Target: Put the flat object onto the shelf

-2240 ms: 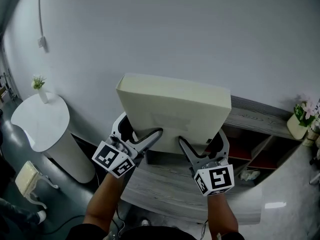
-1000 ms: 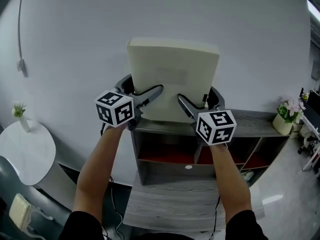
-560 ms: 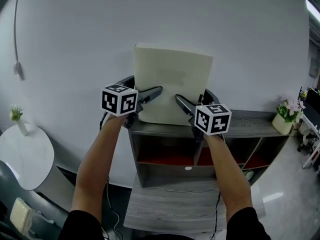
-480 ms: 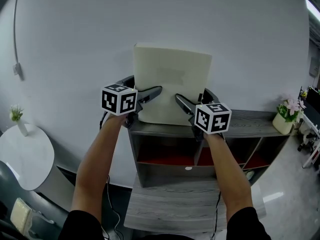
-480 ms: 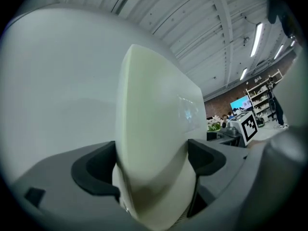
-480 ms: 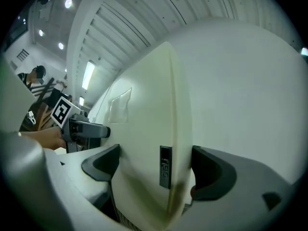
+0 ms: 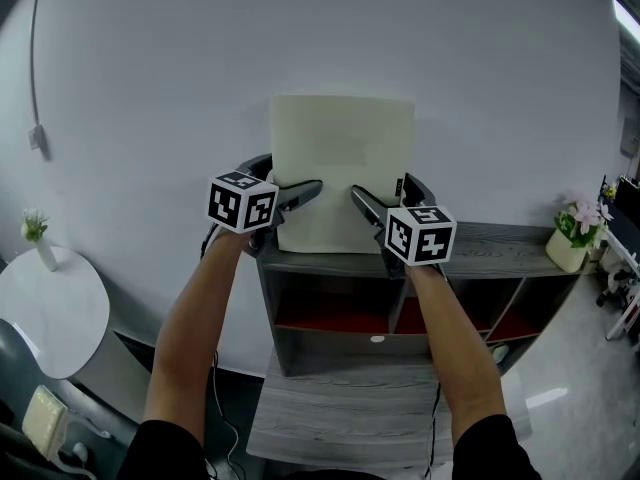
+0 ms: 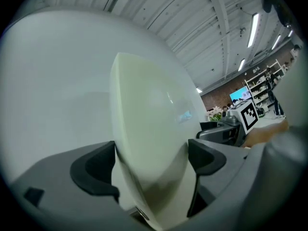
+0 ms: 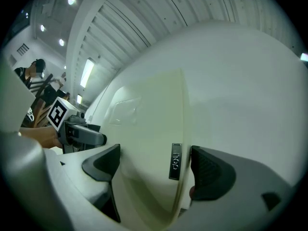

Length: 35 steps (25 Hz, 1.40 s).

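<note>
Compared with two seconds ago, head view shows the cream flat object (image 7: 342, 158) tipped upright before the wall (image 7: 480, 68), lower edge at the shelf (image 7: 500, 238) top. Left gripper view: left gripper (image 8: 151, 160) jaws clamp its edge. Right gripper view: right gripper (image 9: 154, 162) likewise pinches it. Seemingly placed; letting go remains.

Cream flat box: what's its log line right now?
object: cream flat rectangular box, upright above grey wooden shelf top | left gripper: shut on box | right gripper: shut on box | set down: unclear
</note>
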{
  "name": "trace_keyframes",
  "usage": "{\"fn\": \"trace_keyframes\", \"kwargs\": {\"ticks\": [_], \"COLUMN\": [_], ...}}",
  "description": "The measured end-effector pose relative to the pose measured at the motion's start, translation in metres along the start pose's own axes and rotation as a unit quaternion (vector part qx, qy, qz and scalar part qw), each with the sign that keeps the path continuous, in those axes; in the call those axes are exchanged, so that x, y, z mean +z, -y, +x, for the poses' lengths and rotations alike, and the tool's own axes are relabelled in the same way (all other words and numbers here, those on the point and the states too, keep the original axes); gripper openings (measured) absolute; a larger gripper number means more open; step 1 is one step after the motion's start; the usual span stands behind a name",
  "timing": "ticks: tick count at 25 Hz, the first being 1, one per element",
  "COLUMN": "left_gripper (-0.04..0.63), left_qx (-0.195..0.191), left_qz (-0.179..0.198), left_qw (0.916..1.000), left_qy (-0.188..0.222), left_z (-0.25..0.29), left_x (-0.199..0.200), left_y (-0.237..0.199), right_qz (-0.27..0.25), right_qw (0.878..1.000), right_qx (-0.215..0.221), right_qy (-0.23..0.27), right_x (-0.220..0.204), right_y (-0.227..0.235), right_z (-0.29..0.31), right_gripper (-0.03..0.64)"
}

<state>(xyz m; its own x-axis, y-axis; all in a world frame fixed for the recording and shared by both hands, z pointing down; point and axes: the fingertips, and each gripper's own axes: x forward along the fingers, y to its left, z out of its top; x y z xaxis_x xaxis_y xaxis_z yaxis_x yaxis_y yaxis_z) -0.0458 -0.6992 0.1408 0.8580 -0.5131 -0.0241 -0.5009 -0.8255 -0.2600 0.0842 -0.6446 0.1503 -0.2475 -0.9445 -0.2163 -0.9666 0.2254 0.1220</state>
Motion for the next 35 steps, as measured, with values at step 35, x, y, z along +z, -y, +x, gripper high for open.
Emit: {"fn": "trace_keyframes", "kwargs": {"ticks": [35], "left_gripper": [0.265], "left_qx": [0.156], "left_qz": [0.003], "left_qw": [0.9599], "left_qy": [0.233], "left_z": [-0.131], "left_x": [0.037], "left_y": [0.077], "right_qz": [-0.061], "right_qw": [0.991], "right_qx": [-0.009], "right_qy": [0.118], "right_x": [0.041], "right_y": [-0.058], "right_z": [-0.108], "right_gripper": [0.432]}}
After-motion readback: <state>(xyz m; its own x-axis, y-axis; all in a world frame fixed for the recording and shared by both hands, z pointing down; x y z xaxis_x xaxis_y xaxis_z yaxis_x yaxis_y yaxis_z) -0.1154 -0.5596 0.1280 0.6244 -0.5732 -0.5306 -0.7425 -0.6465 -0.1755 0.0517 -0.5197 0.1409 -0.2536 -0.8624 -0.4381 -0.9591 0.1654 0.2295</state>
